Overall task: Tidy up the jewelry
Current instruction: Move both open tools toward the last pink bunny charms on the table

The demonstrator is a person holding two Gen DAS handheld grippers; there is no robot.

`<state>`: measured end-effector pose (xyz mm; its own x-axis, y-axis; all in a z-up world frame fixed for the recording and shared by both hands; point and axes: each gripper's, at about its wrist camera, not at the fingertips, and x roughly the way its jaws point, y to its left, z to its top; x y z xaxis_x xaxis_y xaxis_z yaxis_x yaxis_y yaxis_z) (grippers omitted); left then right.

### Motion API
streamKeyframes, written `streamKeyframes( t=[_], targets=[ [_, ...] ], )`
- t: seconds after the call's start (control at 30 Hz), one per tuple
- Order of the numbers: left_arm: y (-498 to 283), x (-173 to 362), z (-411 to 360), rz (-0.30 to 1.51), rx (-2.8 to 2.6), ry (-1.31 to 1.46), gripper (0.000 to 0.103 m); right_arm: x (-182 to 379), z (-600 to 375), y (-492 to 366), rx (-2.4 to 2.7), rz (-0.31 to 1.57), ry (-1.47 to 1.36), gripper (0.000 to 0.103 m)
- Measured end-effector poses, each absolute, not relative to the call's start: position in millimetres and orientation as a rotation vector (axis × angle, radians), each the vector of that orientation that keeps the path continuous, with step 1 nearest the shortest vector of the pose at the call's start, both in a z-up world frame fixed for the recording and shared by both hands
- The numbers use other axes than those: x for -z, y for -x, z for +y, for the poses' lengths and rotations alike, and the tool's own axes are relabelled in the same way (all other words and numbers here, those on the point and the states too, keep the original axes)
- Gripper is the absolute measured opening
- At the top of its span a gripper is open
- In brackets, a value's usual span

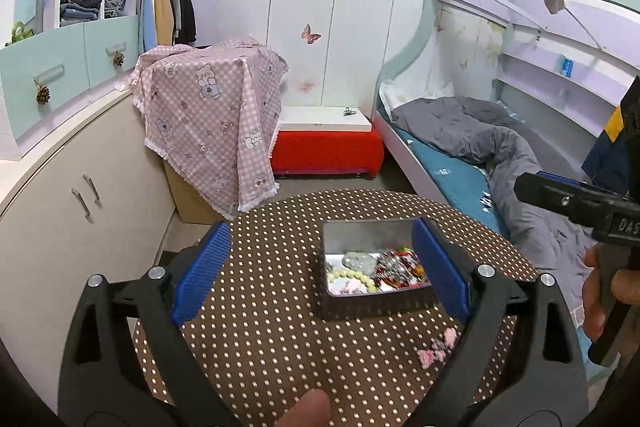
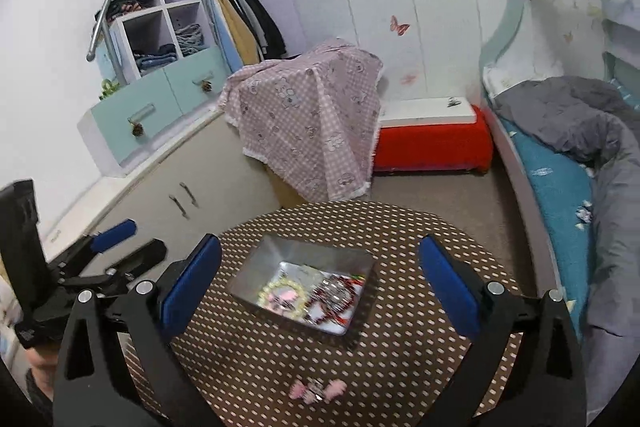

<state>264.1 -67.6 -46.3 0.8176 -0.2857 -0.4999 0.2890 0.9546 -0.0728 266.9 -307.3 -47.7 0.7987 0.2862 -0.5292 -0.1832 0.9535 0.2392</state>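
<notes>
Both grippers hang above a round table w/ a brown polka-dot cloth (image 1: 256, 307), jaws spread wide, nothing held. Left gripper (image 1: 320, 279): blue pads apart, one at 9 o'clock of the view's lower half, the other at 3, its right pad overlapping the near-right corner of the metal tin (image 1: 372, 267) in this view; can't tell if touching. Right gripper (image 2: 320, 291): released too, pads well apart, the tin sitting between them in its view. Tin is open, rectangular, shiny inside, at approx. the table's centre. Inside: a cream bead bracelet (image 2: 280, 297) toward the tin's 7 o'clock, a tangle of red and silver jewelry (image 2: 340, 293) toward 4 o'clock, plus a pale translucent piece (image 1: 358, 261) at the back. Still out on the cloth: a pink hair clip (image 2: 318, 391), at 6 o'clock from the tin in the right wrist view, near the table's front edge; in the left wrist view it sits at 5 o'clock of the tin, just beside the left gripper's right arm. Around the rm: pink checked cloth (image 1: 212, 115) draped over a box at 11 o'clock, red bench (image 1: 326, 151) at 12, bunk bed w/ grey duvet (image 1: 500, 147) at 2.
</notes>
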Motion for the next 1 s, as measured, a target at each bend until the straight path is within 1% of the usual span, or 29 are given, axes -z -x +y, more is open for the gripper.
streamKeyframes(
  t=[0.4,0.8,1.0],
  targets=[
    [-233,79,-85,0.597,0.367,-0.039,0.09,93,-324,-227,-0.155,0.675,-0.158,0.095],
    [-224,136,-124,0.727,0.445,-0.103,0.09,134,-334,-219,-0.131,0.77,-0.19,0.095],
    [-233,168,-145,0.818,0.473,-0.164,0.09,148,-341,-219,-0.122,0.799,-0.21,0.095]
  ],
)
